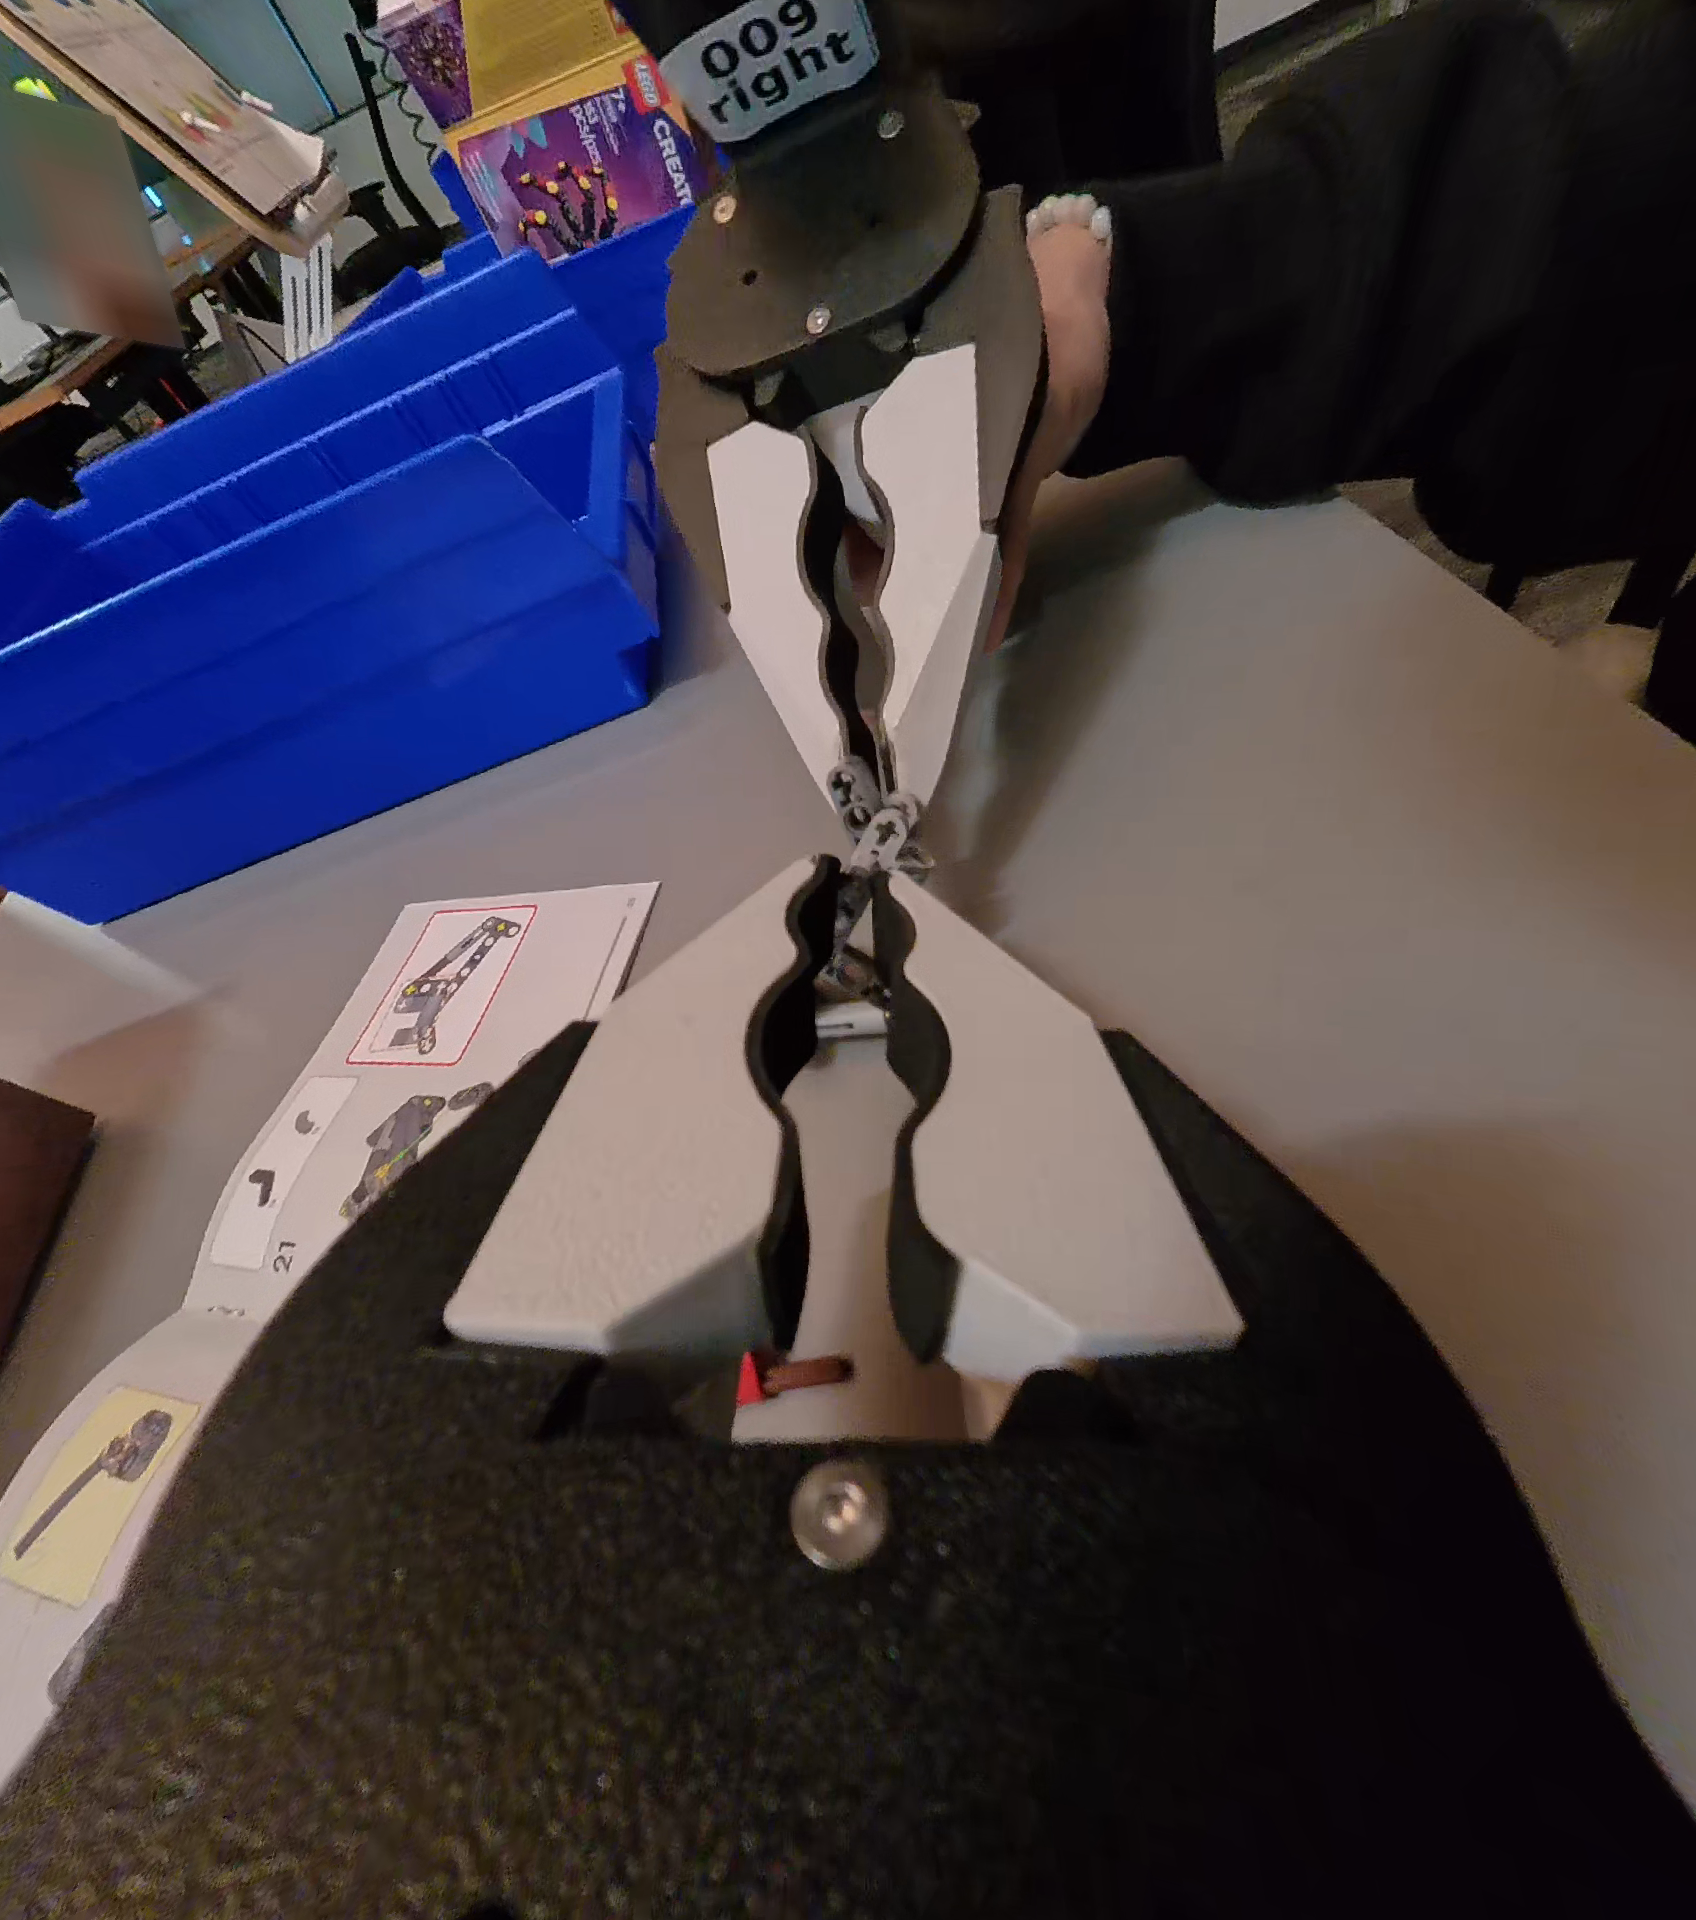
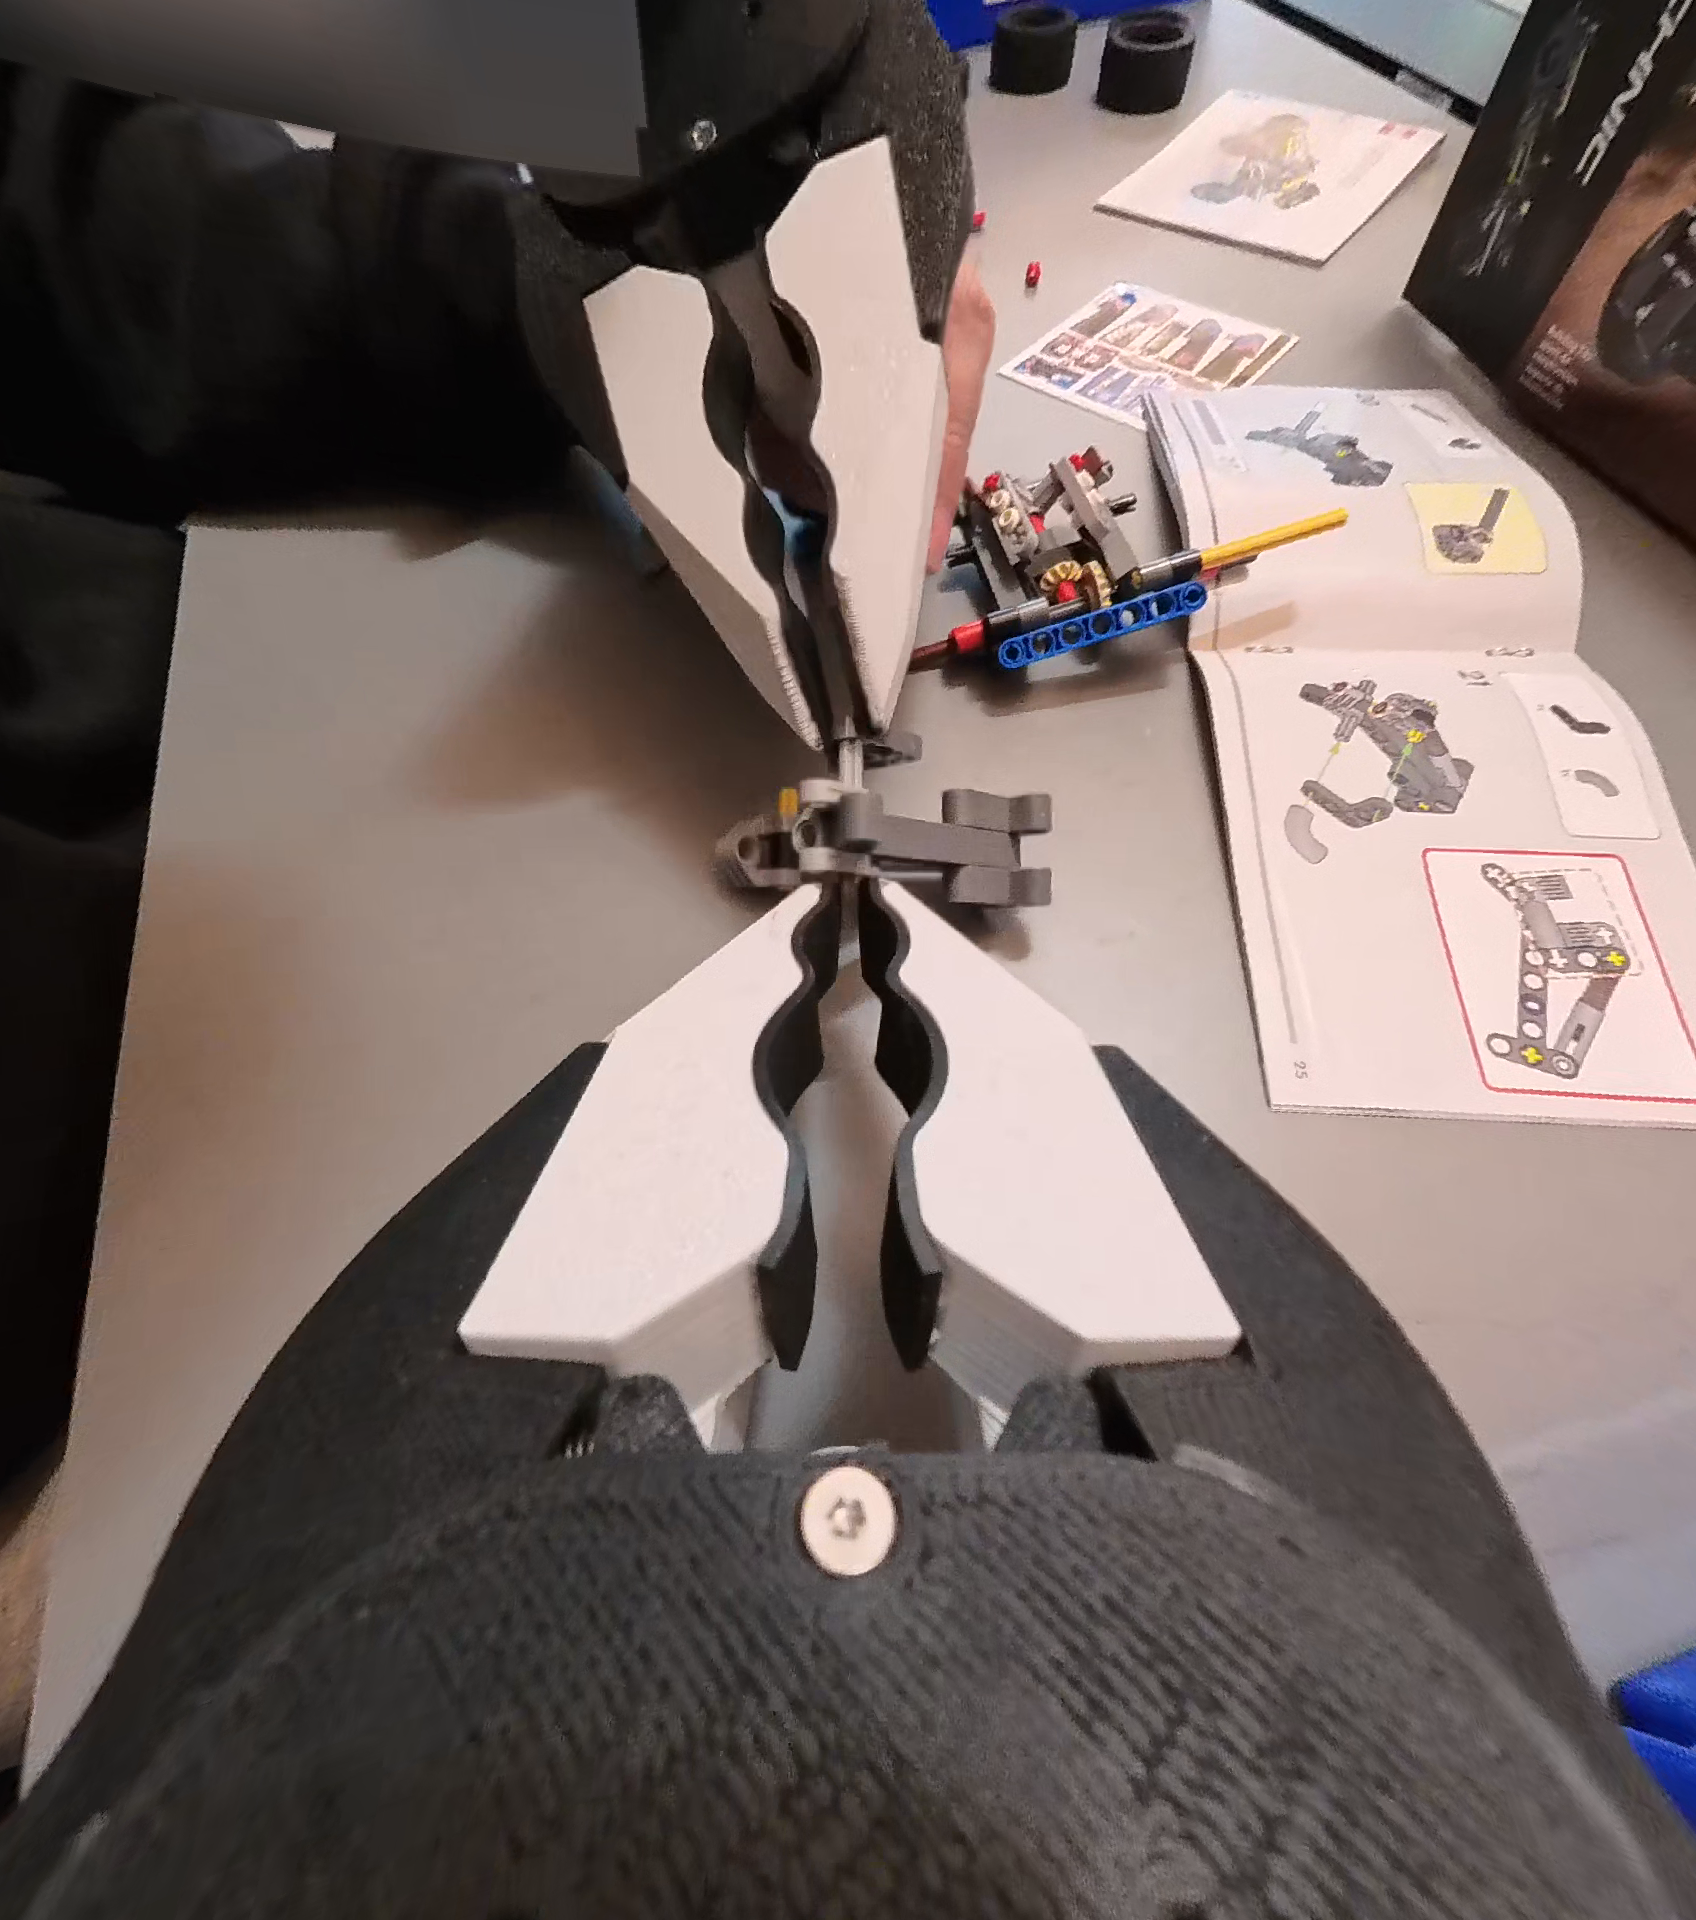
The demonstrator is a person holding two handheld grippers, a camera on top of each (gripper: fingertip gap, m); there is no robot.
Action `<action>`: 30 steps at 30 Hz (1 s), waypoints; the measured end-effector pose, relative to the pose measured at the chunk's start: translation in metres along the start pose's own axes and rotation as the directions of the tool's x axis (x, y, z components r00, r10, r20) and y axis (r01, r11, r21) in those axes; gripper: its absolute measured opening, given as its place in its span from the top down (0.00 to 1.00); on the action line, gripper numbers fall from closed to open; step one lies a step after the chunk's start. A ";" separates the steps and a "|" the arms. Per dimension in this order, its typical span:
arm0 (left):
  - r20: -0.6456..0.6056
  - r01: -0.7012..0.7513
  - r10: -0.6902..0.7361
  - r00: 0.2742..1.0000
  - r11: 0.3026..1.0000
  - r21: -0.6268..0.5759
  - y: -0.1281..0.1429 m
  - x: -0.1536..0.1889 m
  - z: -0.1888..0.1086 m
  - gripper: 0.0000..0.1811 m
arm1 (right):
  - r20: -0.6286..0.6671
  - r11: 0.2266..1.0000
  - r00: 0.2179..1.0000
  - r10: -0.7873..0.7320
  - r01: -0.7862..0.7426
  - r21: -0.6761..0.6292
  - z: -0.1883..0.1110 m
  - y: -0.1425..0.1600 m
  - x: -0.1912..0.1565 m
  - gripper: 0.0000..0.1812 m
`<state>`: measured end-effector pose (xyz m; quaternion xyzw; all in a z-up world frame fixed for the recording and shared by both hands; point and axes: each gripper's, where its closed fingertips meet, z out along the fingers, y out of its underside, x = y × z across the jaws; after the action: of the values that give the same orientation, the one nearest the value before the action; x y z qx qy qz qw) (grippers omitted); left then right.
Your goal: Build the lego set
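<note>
left wrist view: the left gripper point(image 1: 849, 883) is pinched on the near end of a small grey lego assembly point(image 1: 875, 831), held above the grey table point(image 1: 1291, 831). directly ahead, the right gripper point(image 1: 870, 753) points back at it, tips clamped on the far end of the same assembly. an open instruction booklet point(image 1: 470, 997) lies just left of the left gripper; blue bins point(image 1: 304, 623) sit farther ahead on the left. right wrist view: the right gripper point(image 2: 839, 894) is pressed together on the grey lego assembly point(image 2: 885, 831), its dark arms jutting to the right. the left gripper point(image 2: 849, 732) comes down from ahead, pinching a thin axle on it. ahead to the right lie a partly built chassis point(image 2: 1083, 582) with a blue beam, the booklet point(image 2: 1446, 810) and two black tyres point(image 2: 1083, 47).
</note>
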<state>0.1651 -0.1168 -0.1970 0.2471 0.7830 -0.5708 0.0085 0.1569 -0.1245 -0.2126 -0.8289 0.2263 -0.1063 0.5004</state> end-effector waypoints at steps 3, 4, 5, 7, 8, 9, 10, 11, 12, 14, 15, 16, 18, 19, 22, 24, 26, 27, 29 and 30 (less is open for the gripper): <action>0.006 0.021 -0.021 1.000 1.000 0.000 0.000 -0.003 0.000 0.98 | -0.018 1.000 1.000 -0.013 0.013 0.018 -0.001 -0.003 0.001 0.99; 0.009 0.025 -0.025 1.000 1.000 0.002 0.000 -0.003 0.000 0.98 | -0.017 0.999 1.000 -0.014 0.014 0.029 -0.002 -0.004 0.001 0.99; 0.011 0.030 -0.030 0.999 1.000 0.003 0.000 -0.004 0.000 0.98 | -0.016 0.999 1.000 -0.012 0.013 0.034 -0.003 -0.005 0.001 0.99; 0.015 0.032 -0.032 0.999 0.999 0.001 0.000 -0.004 0.000 0.98 | -0.023 0.999 1.000 -0.019 0.020 0.040 -0.003 -0.006 0.002 0.99; 0.017 0.030 -0.030 0.999 1.000 -0.002 0.000 -0.004 0.000 0.98 | -0.026 0.999 1.000 -0.017 0.018 0.042 -0.003 -0.006 0.003 0.99; 0.020 0.028 -0.028 0.999 1.000 -0.002 0.000 -0.004 0.001 0.98 | -0.026 0.999 1.000 -0.017 0.018 0.043 -0.003 -0.006 0.003 0.99; 0.020 0.026 -0.026 0.999 1.000 0.003 0.000 -0.004 0.000 0.98 | -0.021 0.999 1.000 -0.015 0.016 0.044 -0.003 -0.006 0.002 0.99; 0.023 0.025 -0.025 0.999 1.000 0.011 -0.001 -0.005 -0.001 0.98 | -0.021 0.999 1.000 -0.011 0.012 0.044 -0.002 -0.007 0.003 0.99; 0.026 0.023 -0.024 0.999 1.000 0.019 -0.002 -0.005 -0.001 0.98 | -0.020 0.999 1.000 -0.009 0.010 0.047 -0.002 -0.007 0.003 0.99; 0.029 0.018 -0.018 0.999 1.000 0.018 -0.002 -0.005 -0.002 0.98 | -0.012 0.999 1.000 -0.002 0.002 0.044 -0.001 -0.007 0.002 0.99; 0.031 0.013 -0.013 0.999 1.000 0.015 -0.002 -0.005 -0.002 0.98 | -0.008 0.999 1.000 0.000 0.000 0.044 -0.001 -0.007 0.002 0.99; 0.033 0.012 -0.012 0.999 1.000 0.011 -0.001 -0.005 -0.002 0.98 | -0.006 0.999 1.000 0.003 -0.003 0.044 -0.001 -0.007 0.002 0.99; 0.038 0.013 -0.013 0.999 1.000 0.001 0.000 -0.005 -0.001 0.98 | -0.008 0.999 1.000 0.008 -0.008 0.042 -0.001 -0.007 0.003 0.99; 0.037 0.017 -0.017 0.999 1.000 -0.002 0.000 -0.006 -0.001 0.98 | -0.008 0.999 1.000 0.011 -0.011 0.038 -0.001 -0.006 0.003 0.99; 0.035 0.023 -0.023 0.999 1.000 -0.005 0.001 -0.006 -0.001 0.98 | -0.011 0.999 1.000 0.009 -0.009 0.035 -0.001 -0.006 0.003 0.99; 0.038 0.022 -0.022 0.999 1.000 -0.008 0.001 -0.006 0.000 0.98 | -0.010 1.000 1.000 0.011 -0.011 0.029 0.000 -0.005 0.004 0.99; 0.043 0.018 -0.018 0.999 1.000 -0.016 0.002 -0.006 0.000 0.98 | -0.012 1.000 1.000 0.012 -0.011 0.025 0.000 -0.004 0.004 0.99; 0.044 0.016 -0.015 0.999 1.000 -0.018 0.003 -0.006 0.000 0.98 | -0.011 1.000 1.000 0.010 -0.010 0.022 0.001 -0.004 0.004 0.99; 0.048 0.014 -0.013 0.999 1.000 -0.023 0.003 -0.007 0.001 0.98 | -0.012 1.000 1.000 0.012 -0.012 0.020 0.001 -0.004 0.004 0.99; 0.050 0.013 -0.012 0.999 1.000 -0.026 0.004 -0.007 0.001 0.98 | -0.012 1.000 1.000 0.012 -0.012 0.018 0.001 -0.004 0.004 0.99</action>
<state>0.1722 -0.1193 -0.1985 0.2277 0.7916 -0.5663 0.0275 0.1614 -0.1243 -0.2100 -0.8224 0.2334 -0.1101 0.5070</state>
